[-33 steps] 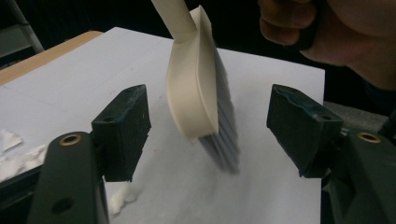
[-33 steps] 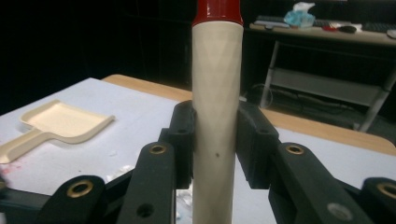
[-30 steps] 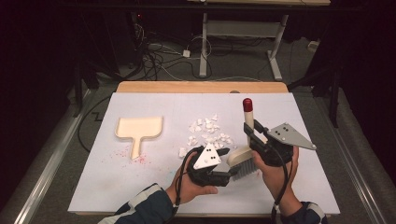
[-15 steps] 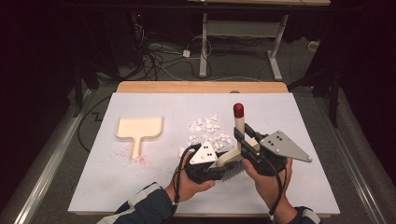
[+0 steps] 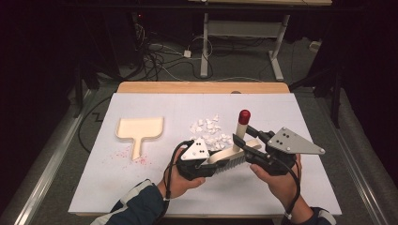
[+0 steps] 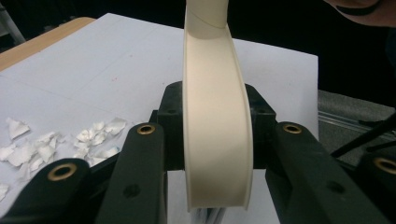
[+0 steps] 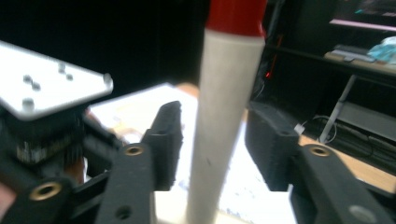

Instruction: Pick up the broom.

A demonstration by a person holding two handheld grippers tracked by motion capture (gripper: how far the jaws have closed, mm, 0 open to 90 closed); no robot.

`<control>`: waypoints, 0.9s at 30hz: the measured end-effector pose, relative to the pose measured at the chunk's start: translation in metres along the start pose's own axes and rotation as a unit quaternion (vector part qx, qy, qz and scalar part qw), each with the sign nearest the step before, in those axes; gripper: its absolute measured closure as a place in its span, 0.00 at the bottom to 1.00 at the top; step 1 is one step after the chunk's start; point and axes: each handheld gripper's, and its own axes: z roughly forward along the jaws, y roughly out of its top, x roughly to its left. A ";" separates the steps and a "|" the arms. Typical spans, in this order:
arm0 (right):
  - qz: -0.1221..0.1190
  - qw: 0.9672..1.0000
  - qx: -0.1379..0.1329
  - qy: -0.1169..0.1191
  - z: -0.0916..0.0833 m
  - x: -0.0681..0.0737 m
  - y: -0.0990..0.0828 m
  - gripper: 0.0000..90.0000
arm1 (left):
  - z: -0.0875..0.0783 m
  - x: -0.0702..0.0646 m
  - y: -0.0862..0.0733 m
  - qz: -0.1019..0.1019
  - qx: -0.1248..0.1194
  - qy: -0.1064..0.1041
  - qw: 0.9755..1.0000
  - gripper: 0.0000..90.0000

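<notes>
A hand brush [image 5: 228, 153] with a cream back, dark bristles and a red-tipped handle [image 5: 243, 123] hangs above the white sheet between both hands. My left gripper [image 5: 212, 165] has just been closing and is now shut on the brush's cream back [image 6: 215, 107], pads pressed to both sides. My right gripper [image 5: 249, 140] has just been opening. The handle [image 7: 225, 112] stands between its pads [image 7: 164, 140] with a gap on each side. Torn white paper scraps [image 5: 209, 131] lie just beyond the brush.
A cream dustpan [image 5: 141, 129] lies at the left of the white sheet [image 5: 305, 187], with red crumbs [image 5: 126, 155] beside its handle. A wooden table edge [image 5: 202, 87] runs along the back. Dark floor with cables and a desk frame lies beyond.
My left gripper slid right onto the brush head and closed on it. The brush dropped a little and tilted. The right gripper's jaws parted from the handle.
</notes>
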 end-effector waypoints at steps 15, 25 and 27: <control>-0.096 0.972 0.142 0.159 0.006 -0.032 -0.049 0.37 | -0.014 -0.004 -0.009 0.060 0.069 -0.051 0.995 0.74; -0.140 0.935 0.173 0.276 0.028 -0.007 -0.072 0.48 | -0.020 -0.008 -0.012 0.095 0.083 -0.119 0.985 0.74; -0.129 0.929 0.172 0.302 0.031 -0.003 -0.074 0.57 | -0.019 -0.008 -0.012 0.097 0.083 -0.121 0.984 0.73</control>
